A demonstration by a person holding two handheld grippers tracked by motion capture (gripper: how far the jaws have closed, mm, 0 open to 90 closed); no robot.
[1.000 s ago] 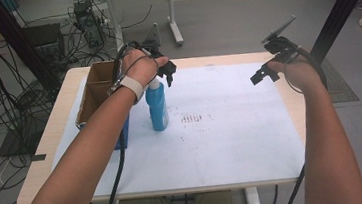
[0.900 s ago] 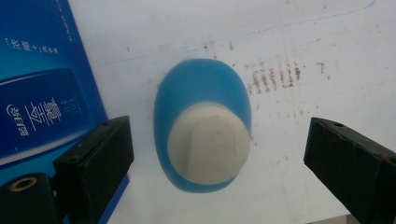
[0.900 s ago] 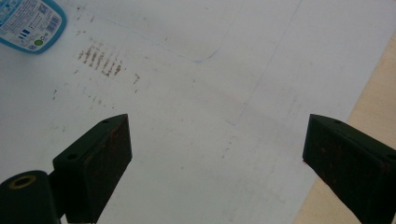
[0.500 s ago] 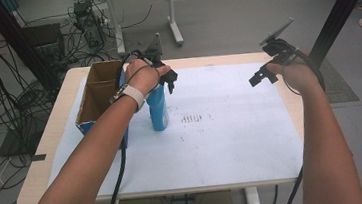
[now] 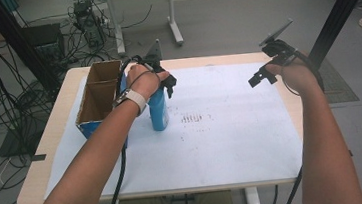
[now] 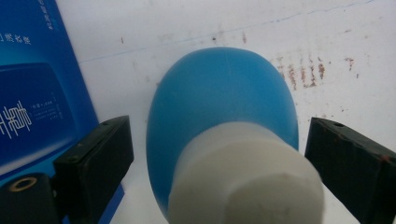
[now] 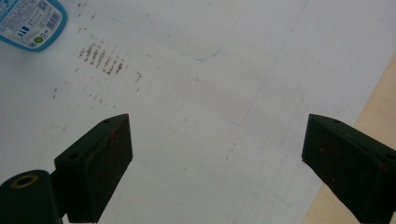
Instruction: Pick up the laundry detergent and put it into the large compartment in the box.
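Left claw (image 6: 215, 154) hangs released around the smooth blue plastic bottle (image 6: 224, 107), pads either side of its white cap, not touching; the jaws have just been closing a bit. Right claw (image 7: 215, 154) is released over white paper.

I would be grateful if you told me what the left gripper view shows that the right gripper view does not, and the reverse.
Left gripper view alone: the white cap of the upright blue plastic bottle between the open left gripper's fingers, untouched by either, beside a blue printed box.
Right gripper view alone: the open right gripper above bare sheet, and the table's tan wooden edge.
Both: the white paper sheet with reddish-brown smudges.
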